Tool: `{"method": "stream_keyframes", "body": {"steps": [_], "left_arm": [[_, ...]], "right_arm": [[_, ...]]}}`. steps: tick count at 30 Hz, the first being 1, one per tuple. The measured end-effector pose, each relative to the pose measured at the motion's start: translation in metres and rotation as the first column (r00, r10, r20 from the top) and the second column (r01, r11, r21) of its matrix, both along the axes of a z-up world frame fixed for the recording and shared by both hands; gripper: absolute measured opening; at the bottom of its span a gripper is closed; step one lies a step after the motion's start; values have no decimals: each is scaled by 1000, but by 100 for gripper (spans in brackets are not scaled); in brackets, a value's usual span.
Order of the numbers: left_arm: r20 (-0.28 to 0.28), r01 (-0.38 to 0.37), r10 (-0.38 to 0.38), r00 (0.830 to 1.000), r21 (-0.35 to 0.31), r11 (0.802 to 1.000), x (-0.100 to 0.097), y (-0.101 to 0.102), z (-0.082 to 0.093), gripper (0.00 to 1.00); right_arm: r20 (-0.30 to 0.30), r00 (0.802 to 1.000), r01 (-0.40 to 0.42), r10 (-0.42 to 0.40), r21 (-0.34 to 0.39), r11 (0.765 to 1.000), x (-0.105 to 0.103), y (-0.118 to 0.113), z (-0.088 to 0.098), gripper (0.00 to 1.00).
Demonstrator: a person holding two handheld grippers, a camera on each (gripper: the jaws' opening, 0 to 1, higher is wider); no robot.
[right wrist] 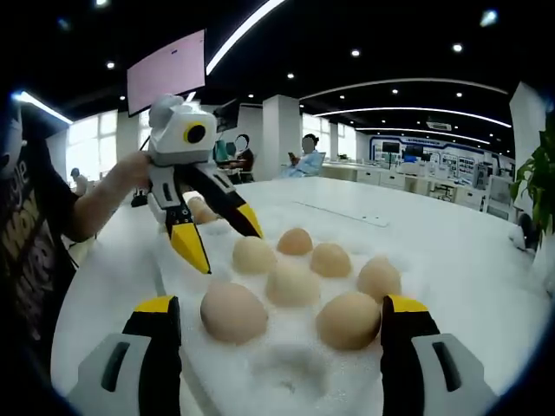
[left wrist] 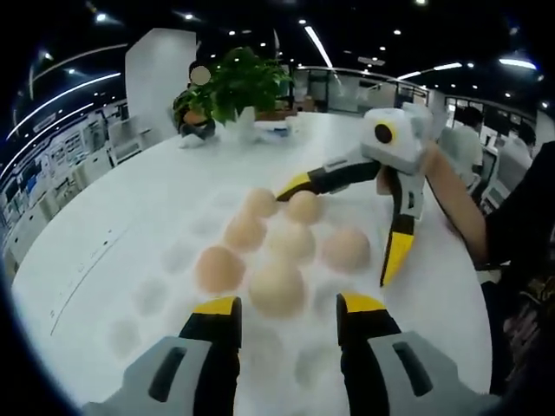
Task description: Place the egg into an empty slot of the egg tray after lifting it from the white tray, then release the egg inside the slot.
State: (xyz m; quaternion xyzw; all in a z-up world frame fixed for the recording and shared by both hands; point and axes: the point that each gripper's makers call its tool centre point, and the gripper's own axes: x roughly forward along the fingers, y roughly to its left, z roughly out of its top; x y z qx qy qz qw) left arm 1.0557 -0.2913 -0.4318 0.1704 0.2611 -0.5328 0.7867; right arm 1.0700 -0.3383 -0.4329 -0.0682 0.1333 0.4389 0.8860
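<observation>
Nearest in the left gripper view: left gripper (left wrist: 286, 314), yellow-tipped jaws apart, nothing between them, hovering over the near edge of the egg tray (left wrist: 156, 299). Just beyond the tips, a pale egg (left wrist: 277, 287) seated in a slot; six more eggs around and behind it, all in slots. Empty slots along the tray's left and near sides. Across the tray, right gripper (left wrist: 347, 221), jaws spread wide and holding nothing, one tip by the far egg (left wrist: 303, 206), the other tip beside the rightmost egg (left wrist: 345, 249); touching or not, cannot tell. Person's arm (left wrist: 455, 204) behind it. Beyond, on the white table (left wrist: 130, 191), a potted plant (left wrist: 234, 87).

In the right gripper view: right gripper (right wrist: 282, 316) wide open and empty, a tan egg (right wrist: 232, 312) and another (right wrist: 349, 320) in slots between its jaws, tray (right wrist: 286, 368) beneath. Opposite, left gripper (right wrist: 217, 234) open, empty, tips pointing down towards the tray, held by a hand (right wrist: 130, 173). White tray not discernible.
</observation>
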Motion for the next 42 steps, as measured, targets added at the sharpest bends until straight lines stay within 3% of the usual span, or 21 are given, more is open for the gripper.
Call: {"method": "stream_keyframes", "body": {"steps": [20,42], "left_arm": [[-4,-63,63,998,-31,998,26,8,-1,36],[37,-67,68,997,-11,998,30,3,2,27]], "right_arm": [[1,1000,0,0,0,1000,-1,-1,0,100],[2,1000,0,0,2,1000,-1,0,1,100]]}}
